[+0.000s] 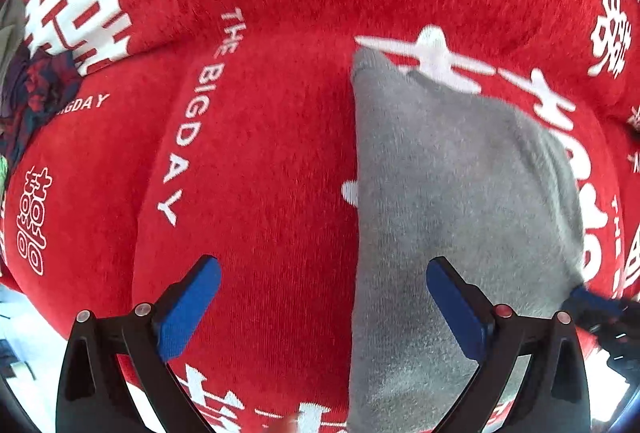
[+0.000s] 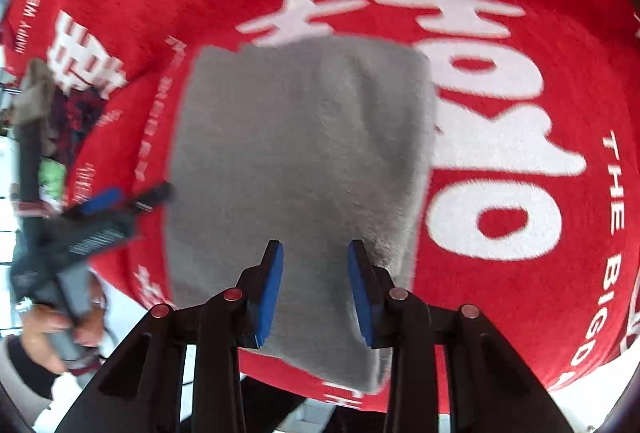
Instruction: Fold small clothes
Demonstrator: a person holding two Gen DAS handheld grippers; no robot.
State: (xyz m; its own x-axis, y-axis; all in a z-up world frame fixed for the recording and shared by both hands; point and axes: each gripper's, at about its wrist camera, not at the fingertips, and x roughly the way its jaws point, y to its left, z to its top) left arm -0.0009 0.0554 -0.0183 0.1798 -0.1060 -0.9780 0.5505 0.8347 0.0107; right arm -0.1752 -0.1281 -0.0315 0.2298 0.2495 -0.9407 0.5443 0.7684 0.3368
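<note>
A grey folded cloth [image 1: 452,201] lies on a red blanket [image 1: 260,137] printed with white characters and "THE BIG DAY". My left gripper [image 1: 324,265] hangs over the cloth's left edge. It stands wide open: one blue pad is over the red blanket, the other over the grey cloth, and nothing is pinched. In the right wrist view the same grey cloth [image 2: 300,137] fills the middle. My right gripper [image 2: 316,253] hovers above its near end. Its blue pads stand partly apart, grey fabric shows in the gap, and neither pad presses on it. It also shows blurred at the cloth's right corner [image 1: 592,303].
A heap of dark patterned clothes [image 1: 36,93] sits at the blanket's left edge, also visible from the right wrist [image 2: 76,117]. A hand [image 2: 60,321] holds the left gripper's handle there. The blanket's near edge [image 2: 304,389] drops off to a pale floor.
</note>
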